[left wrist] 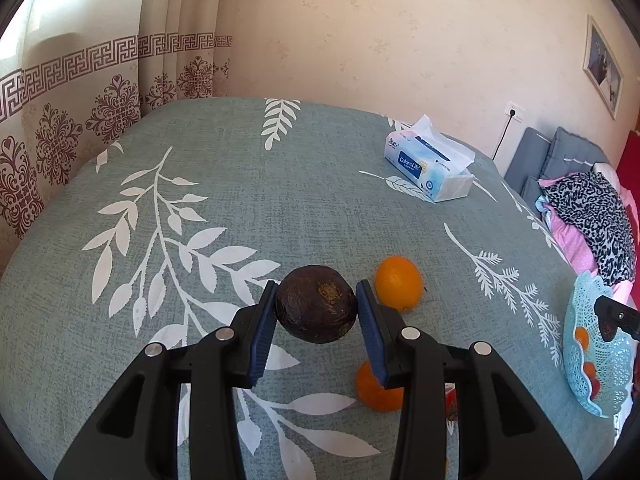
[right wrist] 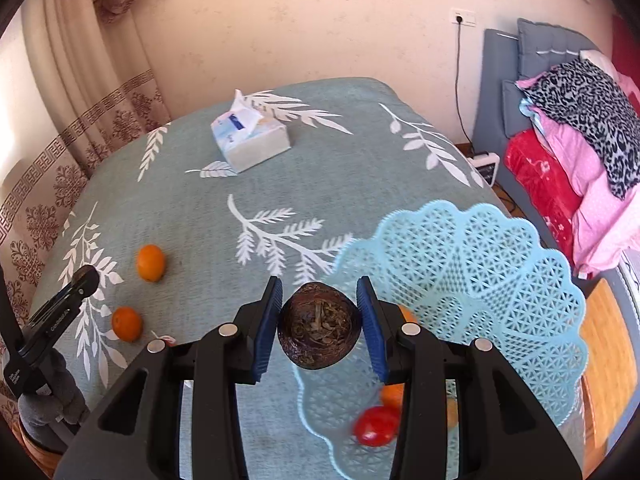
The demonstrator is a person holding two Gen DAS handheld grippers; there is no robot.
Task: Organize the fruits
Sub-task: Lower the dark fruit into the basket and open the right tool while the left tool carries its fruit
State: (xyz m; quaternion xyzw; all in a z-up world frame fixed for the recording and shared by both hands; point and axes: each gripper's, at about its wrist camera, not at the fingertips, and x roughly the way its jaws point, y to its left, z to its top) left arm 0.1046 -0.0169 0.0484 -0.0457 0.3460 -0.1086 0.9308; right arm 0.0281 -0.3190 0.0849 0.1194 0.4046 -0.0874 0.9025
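We hold a dark brown fruit [right wrist: 319, 330] between the blue pads [right wrist: 267, 322] of our right gripper [right wrist: 320, 320], both pads pressed against its sides, over the near edge of a light blue lattice basket [right wrist: 500, 280]. In the basket lie a red fruit [right wrist: 376, 426] and an orange fruit [right wrist: 394, 394], partly hidden by the gripper. On the green leaf-patterned cloth [right wrist: 248, 184] to the left, two oranges [right wrist: 151, 263] [right wrist: 127, 323] lie apart. The left gripper [right wrist: 60, 308] shows at the left edge. A tissue pack [right wrist: 250, 136] sits farther back.
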